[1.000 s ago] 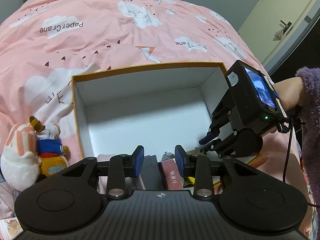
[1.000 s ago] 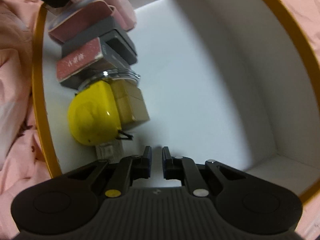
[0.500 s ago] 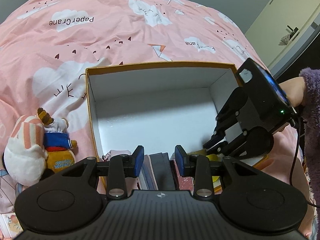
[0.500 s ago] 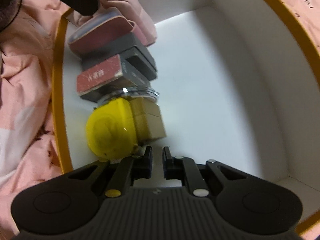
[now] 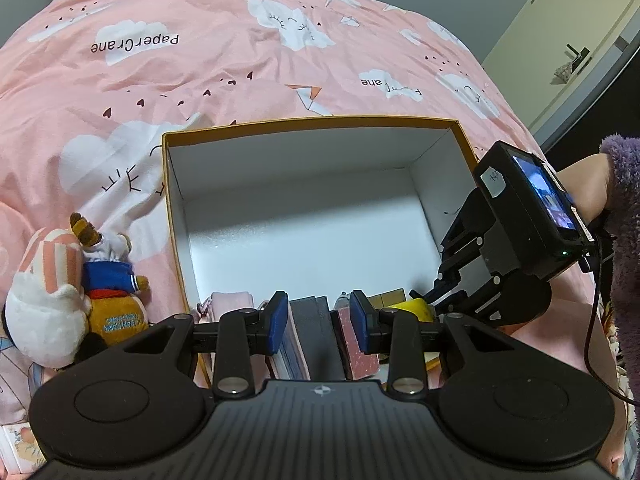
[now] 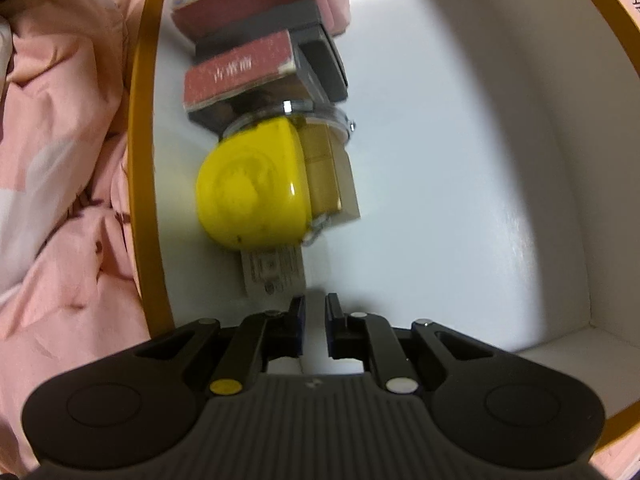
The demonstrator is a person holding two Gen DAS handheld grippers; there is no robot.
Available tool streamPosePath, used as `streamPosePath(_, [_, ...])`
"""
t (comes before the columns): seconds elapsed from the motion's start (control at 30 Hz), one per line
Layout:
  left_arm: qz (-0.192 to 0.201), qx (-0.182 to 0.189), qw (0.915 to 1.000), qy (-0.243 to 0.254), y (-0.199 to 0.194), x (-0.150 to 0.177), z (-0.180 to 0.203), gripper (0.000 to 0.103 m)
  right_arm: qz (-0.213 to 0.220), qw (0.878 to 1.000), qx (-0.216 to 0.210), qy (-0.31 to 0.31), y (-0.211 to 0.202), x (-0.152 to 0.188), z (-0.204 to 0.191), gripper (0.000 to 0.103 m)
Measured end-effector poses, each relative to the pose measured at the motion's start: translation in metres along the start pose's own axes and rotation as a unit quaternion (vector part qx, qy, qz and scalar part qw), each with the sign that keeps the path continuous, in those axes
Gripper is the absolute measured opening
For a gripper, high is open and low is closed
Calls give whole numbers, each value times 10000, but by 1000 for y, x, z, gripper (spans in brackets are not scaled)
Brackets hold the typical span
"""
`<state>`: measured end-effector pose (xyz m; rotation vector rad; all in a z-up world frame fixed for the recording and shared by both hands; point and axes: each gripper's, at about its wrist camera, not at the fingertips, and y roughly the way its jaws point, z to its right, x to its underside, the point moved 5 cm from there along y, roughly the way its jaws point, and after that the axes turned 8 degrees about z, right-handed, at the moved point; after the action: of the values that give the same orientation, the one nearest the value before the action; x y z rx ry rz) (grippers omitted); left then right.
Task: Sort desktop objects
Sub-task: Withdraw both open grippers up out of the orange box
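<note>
An orange-rimmed box (image 5: 312,122) with a white inside lies on the bed. Along its near wall stand a pink pouch (image 5: 232,302), a dark grey box (image 5: 314,328), a red box (image 6: 240,70), a yellow round thing (image 6: 252,196) and a tan box (image 6: 330,176). A white label (image 6: 276,272) lies under the yellow thing. My left gripper (image 5: 319,322) hovers open over this row, gripping nothing. My right gripper (image 6: 315,320) points down inside the box just past the label, shut and holding nothing. It also shows as the right gripper (image 5: 436,304) at the box's right end.
Two plush toys (image 5: 52,280) lie left of the box on the pink bedspread (image 5: 240,60). A person's hand in a purple sleeve (image 5: 624,208) holds the right gripper. The far part of the box floor (image 6: 440,160) is bare. A door (image 5: 572,40) stands at the far right.
The right gripper slid sideways along the row, so the yellow thing sits nearer the middle of its view and the white label came into sight. Both jaws kept their width.
</note>
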<state>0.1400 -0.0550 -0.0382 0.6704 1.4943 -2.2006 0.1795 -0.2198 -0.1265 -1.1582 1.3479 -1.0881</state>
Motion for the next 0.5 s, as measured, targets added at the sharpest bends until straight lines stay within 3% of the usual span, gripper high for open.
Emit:
streamPosePath(0.33, [27,-45,9999,97,-14,9,-4,38,-2,9996,256,98,-14,0,-9,12])
streamPosePath(0.5, [101,-148,9998,93,-26,20,-9,38,438,9965,641,316,-44,0,-22,12])
